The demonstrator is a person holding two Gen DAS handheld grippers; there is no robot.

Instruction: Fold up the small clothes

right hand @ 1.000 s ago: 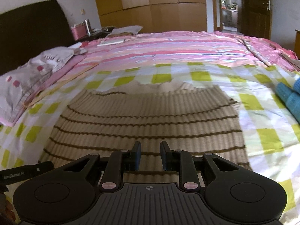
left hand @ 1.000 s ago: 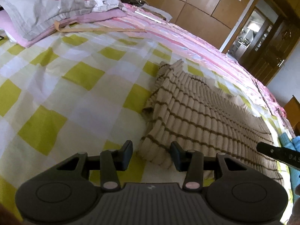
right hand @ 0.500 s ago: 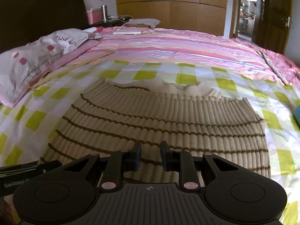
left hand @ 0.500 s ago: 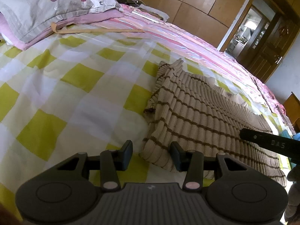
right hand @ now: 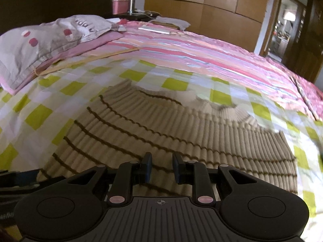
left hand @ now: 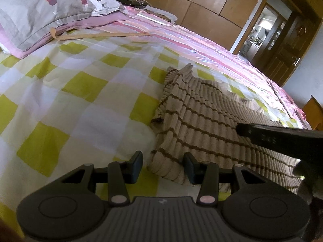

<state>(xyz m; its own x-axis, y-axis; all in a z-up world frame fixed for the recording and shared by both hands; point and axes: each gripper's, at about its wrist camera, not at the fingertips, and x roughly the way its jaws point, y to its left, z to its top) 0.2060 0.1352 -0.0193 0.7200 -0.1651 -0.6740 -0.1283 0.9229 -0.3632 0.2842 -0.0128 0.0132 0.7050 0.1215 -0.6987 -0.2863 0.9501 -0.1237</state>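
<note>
A beige ribbed knit garment with thin brown stripes (left hand: 206, 125) lies flat on the yellow-and-white checked bedsheet (left hand: 80, 109). My left gripper (left hand: 162, 167) is open, its jaws on either side of the garment's near left corner, low over the bed. My right gripper (right hand: 160, 170) is open with a narrower gap, hovering just above the garment's near edge (right hand: 161, 133). The right gripper's body (left hand: 282, 137) shows at the right in the left wrist view.
A grey pillow with red dots (left hand: 44, 10) on a pink one lies at the head of the bed. A pink striped blanket (right hand: 201, 52) covers the far half. Wooden wardrobes (right hand: 212, 10) and a doorway (left hand: 260, 32) stand beyond.
The right gripper has shifted left and turned over the garment. The left gripper has crept slightly closer to the corner. Both stay open.
</note>
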